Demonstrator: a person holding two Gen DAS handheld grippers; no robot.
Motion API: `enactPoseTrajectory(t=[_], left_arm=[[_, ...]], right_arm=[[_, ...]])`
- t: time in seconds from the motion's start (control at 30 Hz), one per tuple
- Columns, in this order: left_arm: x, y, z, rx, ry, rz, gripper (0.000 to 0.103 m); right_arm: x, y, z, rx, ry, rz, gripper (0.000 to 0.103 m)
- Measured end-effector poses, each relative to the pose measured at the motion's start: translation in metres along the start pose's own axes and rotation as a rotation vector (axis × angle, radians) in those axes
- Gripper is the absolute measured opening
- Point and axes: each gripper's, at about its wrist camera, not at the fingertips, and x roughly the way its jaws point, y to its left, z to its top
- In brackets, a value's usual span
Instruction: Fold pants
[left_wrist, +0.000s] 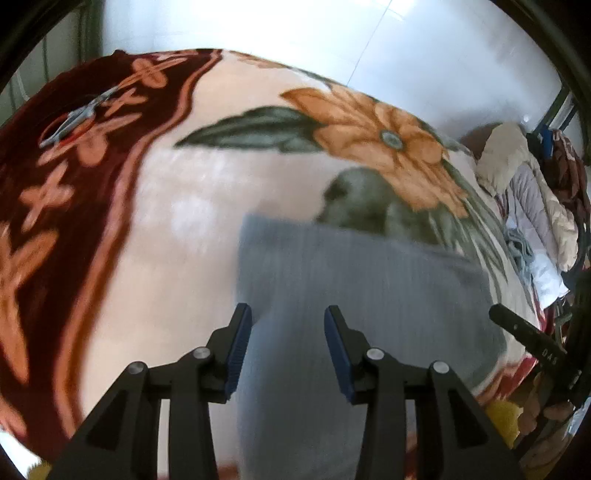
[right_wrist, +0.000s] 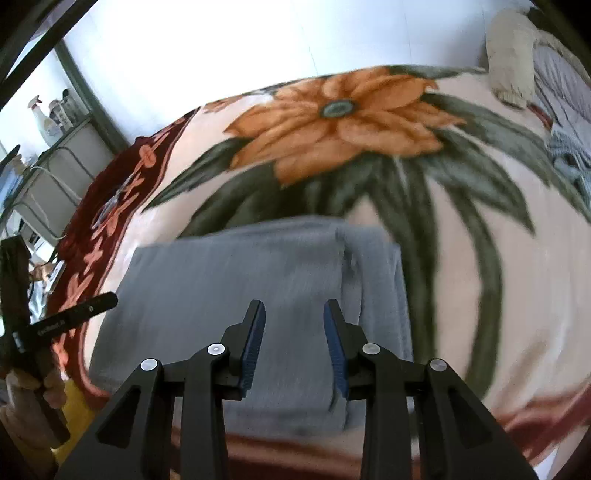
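though blurred, one folded pants (right_wrist: 236, 280)

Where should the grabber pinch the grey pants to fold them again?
Probably the near edge of the pants, coming down from above. They lie flat, already folded into a rectangle on the blanket, so only the edges give something to pinch; the middle is just flat cloth.

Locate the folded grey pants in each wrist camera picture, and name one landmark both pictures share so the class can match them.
Left wrist view: the grey pants lie lower centre to right, on the blanket just beyond the tool tips.
Right wrist view: the grey pants lie lower centre to left, on the blanket.
Shared landmark: the big orange flower printed on the blanket, beyond the pants.
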Motion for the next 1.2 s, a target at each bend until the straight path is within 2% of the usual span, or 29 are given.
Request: enactPoseTrajectory(t=[0.23,0.4,0.6,0.73,0.77,0.83,0.9,1.07,1.2], left_arm=[[-0.007,0.005,-0.044,0.01,0.059,0.048,0.043],[0.003,0.014,-0.056,-0.012,0.075,0.059,0.051],[-0.005,0.01,-0.058,0.01,0.071,0.082,0.051],[-0.015,0.002,-0.059,0.042,0.055,0.091,0.05],[-0.018,0.0,-0.06,0.049,0.052,0.091,0.05],[-0.018,-0.002,-0.062,0.057,0.057,0.089,0.051],[-0.013,-0.003,-0.065,0.062,0.076,0.103,0.051],[-0.002,0.005,-0.069,0.014,0.1,0.098,0.055],[-0.004,0.003,-0.071,0.022,0.096,0.103,0.055]], right_arm=[[0.003,0.005,-0.034,0.041,0.062,0.019,0.033],[0.026,0.007,-0.049,0.011,0.128,-0.014,0.034],[0.023,0.002,-0.047,0.029,0.126,0.015,0.034],[-0.008,-0.014,-0.04,0.069,0.04,0.017,0.034],[-0.013,-0.017,-0.039,0.075,0.02,0.007,0.036],[-0.023,-0.028,-0.036,0.096,-0.018,-0.028,0.051],[-0.023,-0.036,-0.035,0.123,-0.028,-0.058,0.057],[0.004,-0.06,-0.04,0.225,0.051,-0.019,0.059],[0.018,-0.064,-0.047,0.241,0.065,0.003,0.061]])
